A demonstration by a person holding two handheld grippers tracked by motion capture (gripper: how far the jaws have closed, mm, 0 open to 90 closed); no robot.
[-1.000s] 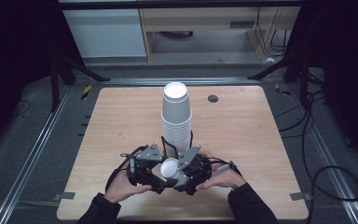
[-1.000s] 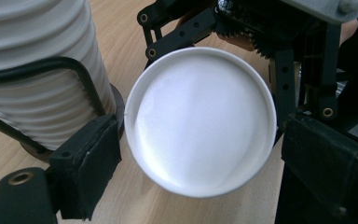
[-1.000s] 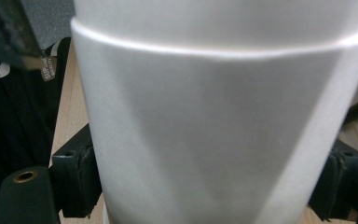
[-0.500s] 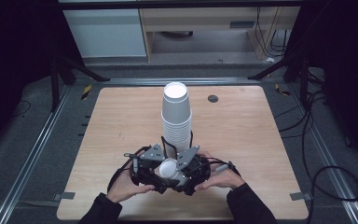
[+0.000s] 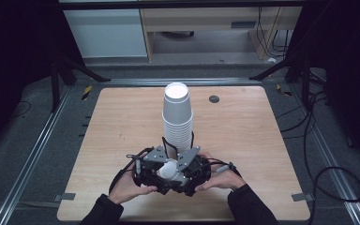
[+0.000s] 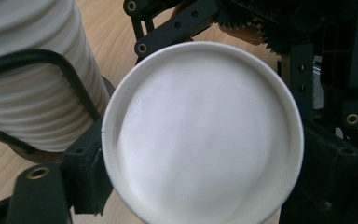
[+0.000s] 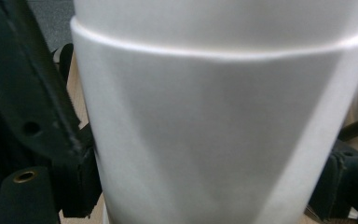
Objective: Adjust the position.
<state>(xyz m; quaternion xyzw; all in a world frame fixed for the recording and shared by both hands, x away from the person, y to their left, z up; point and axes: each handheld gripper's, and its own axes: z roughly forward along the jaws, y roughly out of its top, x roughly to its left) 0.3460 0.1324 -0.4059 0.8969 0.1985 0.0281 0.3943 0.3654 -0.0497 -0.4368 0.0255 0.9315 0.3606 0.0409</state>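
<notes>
A tall stack of white paper cups (image 5: 177, 117) stands in a black wire holder (image 6: 60, 60) at the middle of the wooden table (image 5: 262, 140). Just in front of it, both hands hold the two grippers together around a single white cup (image 5: 168, 167). In the left gripper view the cup's round base (image 6: 203, 135) faces the camera, and my left gripper (image 6: 200, 179) has a pad against each side of it. My right gripper (image 7: 205, 182) is shut on the cup's side wall (image 7: 205, 130), which shows creases.
A small dark round disc (image 5: 214, 99) lies on the table at the back right. Metal rails (image 5: 42, 140) run along both sides of the table. Cables (image 5: 323, 178) lie on the floor at the right.
</notes>
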